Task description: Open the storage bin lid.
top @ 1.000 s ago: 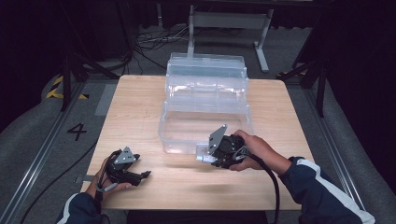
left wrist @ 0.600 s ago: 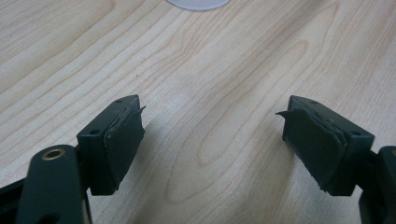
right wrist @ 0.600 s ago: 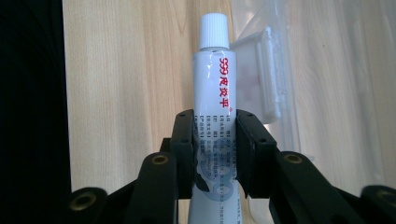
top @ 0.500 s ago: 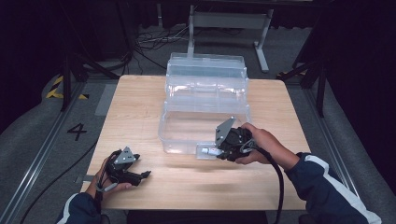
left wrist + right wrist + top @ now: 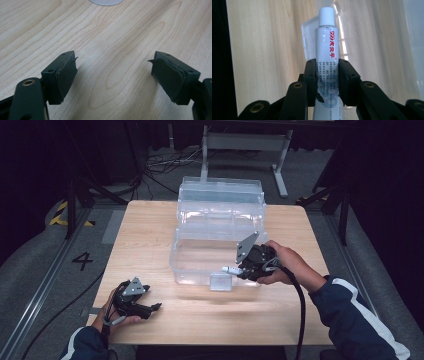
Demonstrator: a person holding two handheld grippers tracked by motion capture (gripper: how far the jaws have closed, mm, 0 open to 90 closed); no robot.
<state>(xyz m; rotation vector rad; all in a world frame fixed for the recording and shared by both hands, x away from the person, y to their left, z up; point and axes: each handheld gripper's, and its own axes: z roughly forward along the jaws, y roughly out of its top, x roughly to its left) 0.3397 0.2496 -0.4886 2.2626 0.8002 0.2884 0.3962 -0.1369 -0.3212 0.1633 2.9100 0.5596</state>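
A light wooden table stood on a grey floor, its four edges all in sight from the high view. One clear plastic tiered box occupied the middle of the far half, its top tier near the far edge and its lowest tray reaching toward the centre; a small clear latch tab hung at the tray's near wall. Bare tabletop lay to the left and right of the box and across the whole near strip.

Two grippers were present, one in each hand. The left gripper rested near the table's near-left corner, well apart from the box, with open wood all round it. The right gripper was held at the near right of the lowest tray, just beside the latch tab, a grey three-cornered plate standing up on it and a black cable trailing back over the near edge.

The left gripper view showed what the high view left too small: its jaws stood wide apart with nothing between them, the pads torn at their edges, above bare wood grain, and a sliver of a clear rounded rim at the top.

The right gripper view showed one white tube with a ribbed white cap and red print, clamped between the jaws at its lower body and pointing away from the gripper. Behind it lay the clear latch tab and the box's wall. In the high view the tube's capped end just projected from the gripper.
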